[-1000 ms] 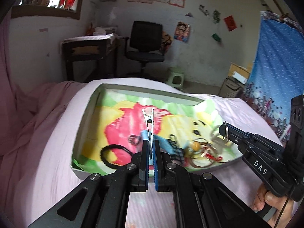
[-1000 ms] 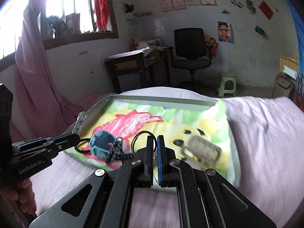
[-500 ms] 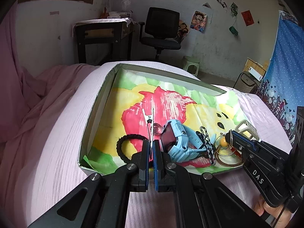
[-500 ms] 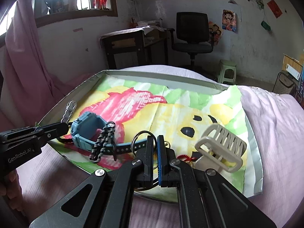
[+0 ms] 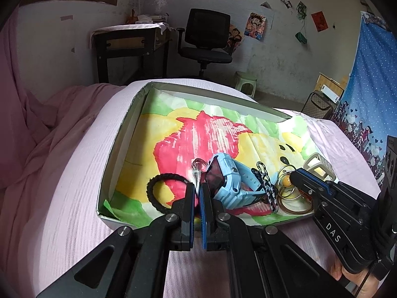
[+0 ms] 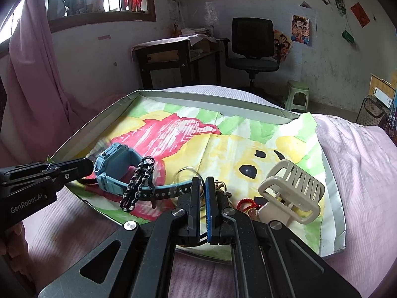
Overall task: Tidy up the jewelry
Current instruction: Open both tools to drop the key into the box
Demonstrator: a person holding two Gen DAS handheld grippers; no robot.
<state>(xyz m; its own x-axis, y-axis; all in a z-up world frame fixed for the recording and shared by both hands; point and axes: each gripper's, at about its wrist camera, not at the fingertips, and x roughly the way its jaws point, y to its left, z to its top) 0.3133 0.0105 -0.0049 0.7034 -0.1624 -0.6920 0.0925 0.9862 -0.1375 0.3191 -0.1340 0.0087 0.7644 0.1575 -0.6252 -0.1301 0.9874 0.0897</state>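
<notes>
Left claw [image 5: 197,193]: clamped on a thin metal clip [image 5: 197,171], pointing straight ahead over the tray [image 5: 119,149]
Right claw [image 6: 203,188]: pinching a thin wire ring [image 6: 186,173]
Watch [image 5: 230,181]: touching the clip's right, strap running right
Nearer hand: left

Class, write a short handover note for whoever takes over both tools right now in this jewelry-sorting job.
Left tool: shut on a metal clip.
Right tool: shut on a thin ring.
Blue watch, chain bracelet, black hair tie and beige claw clip lie bunched at the near edge of the tray.
Done: two pieces gripped.
Left: probably set both down apart, then space out the rest.
</notes>
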